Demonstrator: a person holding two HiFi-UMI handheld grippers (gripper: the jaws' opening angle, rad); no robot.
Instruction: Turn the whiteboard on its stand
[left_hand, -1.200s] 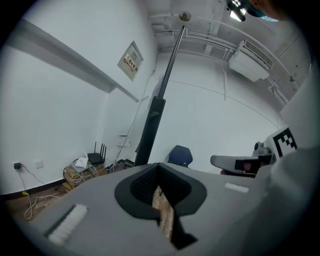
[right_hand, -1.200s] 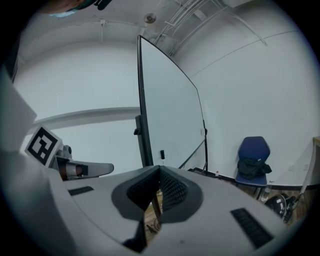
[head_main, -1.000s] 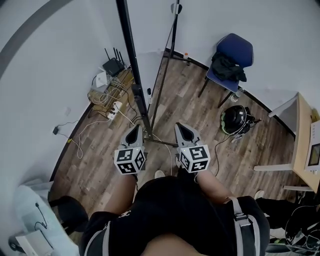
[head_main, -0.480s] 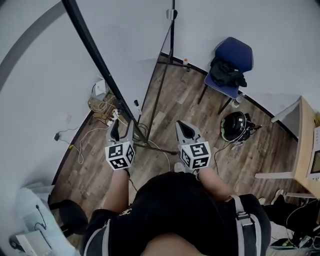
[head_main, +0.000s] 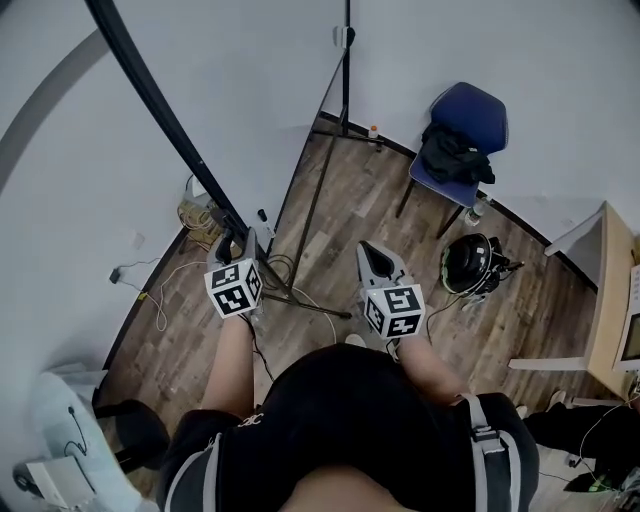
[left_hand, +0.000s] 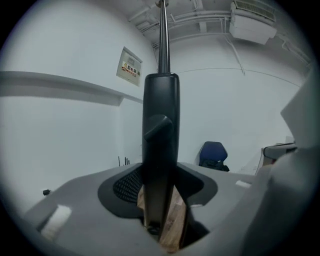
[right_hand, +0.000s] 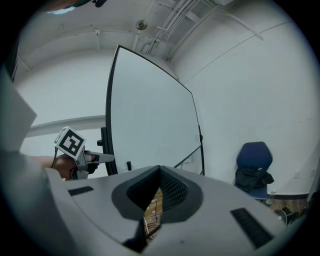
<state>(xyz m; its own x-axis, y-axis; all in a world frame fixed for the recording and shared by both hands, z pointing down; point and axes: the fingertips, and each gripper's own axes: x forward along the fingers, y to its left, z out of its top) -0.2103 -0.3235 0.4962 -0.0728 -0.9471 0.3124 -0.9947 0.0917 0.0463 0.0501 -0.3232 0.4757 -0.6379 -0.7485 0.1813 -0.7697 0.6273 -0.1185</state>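
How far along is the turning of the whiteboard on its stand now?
Done: the whiteboard has swung partway since a second ago. In hand: the left gripper has just been closing its jaws, the board's frame edge between them, not yet pinched. Left: likely grip and turn further. The right gripper is shut and empty.

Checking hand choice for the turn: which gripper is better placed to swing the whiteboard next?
Left. The left gripper has the whiteboard frame between its jaws, which have just been closing. The right gripper is shut, empty and apart from it.
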